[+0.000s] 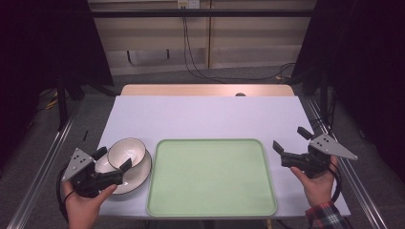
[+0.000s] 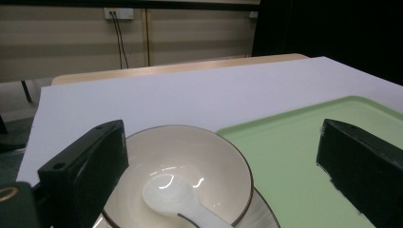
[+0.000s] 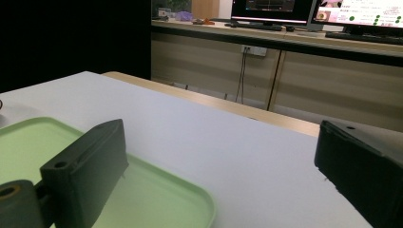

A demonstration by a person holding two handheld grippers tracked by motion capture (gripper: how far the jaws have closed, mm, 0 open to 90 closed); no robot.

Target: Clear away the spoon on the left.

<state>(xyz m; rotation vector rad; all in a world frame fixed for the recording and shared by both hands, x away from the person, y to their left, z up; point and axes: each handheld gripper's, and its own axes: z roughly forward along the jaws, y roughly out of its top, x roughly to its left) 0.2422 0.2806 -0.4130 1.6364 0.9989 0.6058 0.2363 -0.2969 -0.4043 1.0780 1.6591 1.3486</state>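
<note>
left gripper point(image 1: 113, 159) wide apart | straddling bowl point(image 1: 126, 151) | spoon point(image 2: 178, 197) inside

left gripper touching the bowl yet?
Apart. The left gripper view shows the left gripper with jaws wide open either side of the bowl, clear gaps to its rim.

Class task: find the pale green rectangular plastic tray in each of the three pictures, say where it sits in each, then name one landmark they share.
High view: the pale green rectangular plastic tray lies at centre bottom, right of the cream bowl.
Left gripper view: its corner fills the lower right, behind the bowl's rim.
Right gripper view: one rounded corner sits at lower left.
Shared landmark: the white tabletop with its wooden far edge.
</note>
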